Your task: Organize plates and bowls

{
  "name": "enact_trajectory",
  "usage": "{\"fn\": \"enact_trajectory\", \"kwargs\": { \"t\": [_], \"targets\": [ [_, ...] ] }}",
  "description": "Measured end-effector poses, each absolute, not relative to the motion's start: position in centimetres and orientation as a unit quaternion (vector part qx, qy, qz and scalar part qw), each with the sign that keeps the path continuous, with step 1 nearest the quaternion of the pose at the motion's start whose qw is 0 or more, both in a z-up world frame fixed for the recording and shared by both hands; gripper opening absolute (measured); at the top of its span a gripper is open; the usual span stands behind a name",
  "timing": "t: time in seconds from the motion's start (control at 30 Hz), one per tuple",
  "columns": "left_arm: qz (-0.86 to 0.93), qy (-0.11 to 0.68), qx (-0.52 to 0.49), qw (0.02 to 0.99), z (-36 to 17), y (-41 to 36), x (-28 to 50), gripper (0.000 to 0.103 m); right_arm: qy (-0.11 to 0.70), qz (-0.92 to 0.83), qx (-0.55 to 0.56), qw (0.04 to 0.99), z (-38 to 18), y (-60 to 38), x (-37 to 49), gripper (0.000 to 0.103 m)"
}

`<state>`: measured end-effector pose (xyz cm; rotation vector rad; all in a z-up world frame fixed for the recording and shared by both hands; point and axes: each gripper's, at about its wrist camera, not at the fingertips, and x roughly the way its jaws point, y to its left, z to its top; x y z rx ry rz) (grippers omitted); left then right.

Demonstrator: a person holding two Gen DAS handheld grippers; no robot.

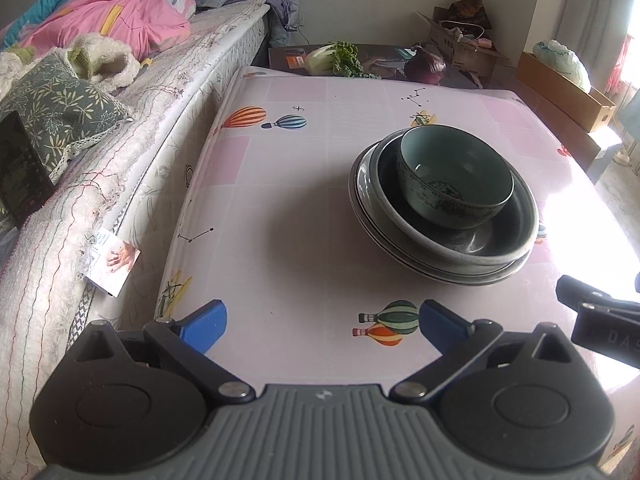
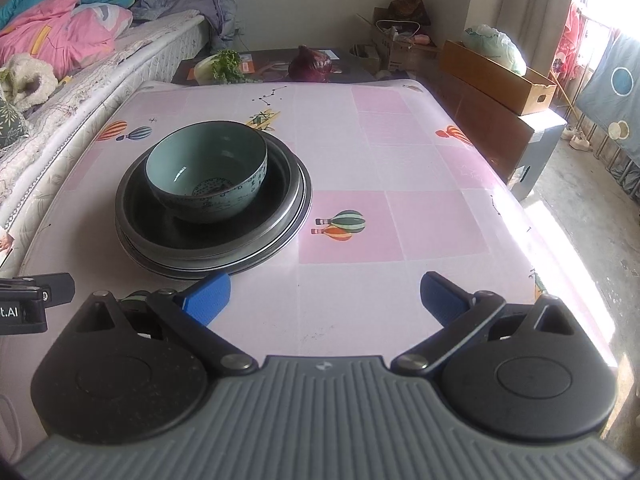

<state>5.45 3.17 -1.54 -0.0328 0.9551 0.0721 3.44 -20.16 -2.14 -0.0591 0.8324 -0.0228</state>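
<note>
A pale green bowl [image 1: 456, 178] sits upright inside a dark deep dish [image 1: 496, 236], which rests on a stack of grey plates [image 1: 360, 184] near the middle of the table [image 1: 288, 240], a little toward its near edge. The left gripper [image 1: 322, 326] hovers over the near edge with its blue fingers [image 1: 206, 324] spread wide, holding nothing. The right gripper [image 2: 324, 300] hangs beside it, likewise spread and empty, its left finger [image 2: 210, 296] just in front of the plates' rim. Beyond the far edge lie a leafy cabbage [image 1: 332, 58] and a purple cabbage [image 1: 425, 66].
</note>
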Motion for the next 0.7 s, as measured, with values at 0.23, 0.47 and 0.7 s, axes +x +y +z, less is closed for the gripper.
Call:
{"fn": "enact_trajectory", "kwargs": {
  "t": [0.23,0.47,0.7],
  "targets": [
    [0.040,0.471,-0.011,0.881,-2.0,2.9,6.2,0.103,0.422,-0.002,-0.027,0.906,-3.0,-19.7,4.3,0.102],
    [0.036,0.476,-0.015,0.879,-2.2,3.0,6.6,0.103,0.427,0.002,-0.029,0.904,-3.1,-19.4,4.6,0.102],
    [0.036,0.475,-0.016,0.879,-2.2,3.0,6.7,0.103,0.426,0.005,-0.031,0.904,-3.0,-19.2,4.7,0.102]
  ]
}}
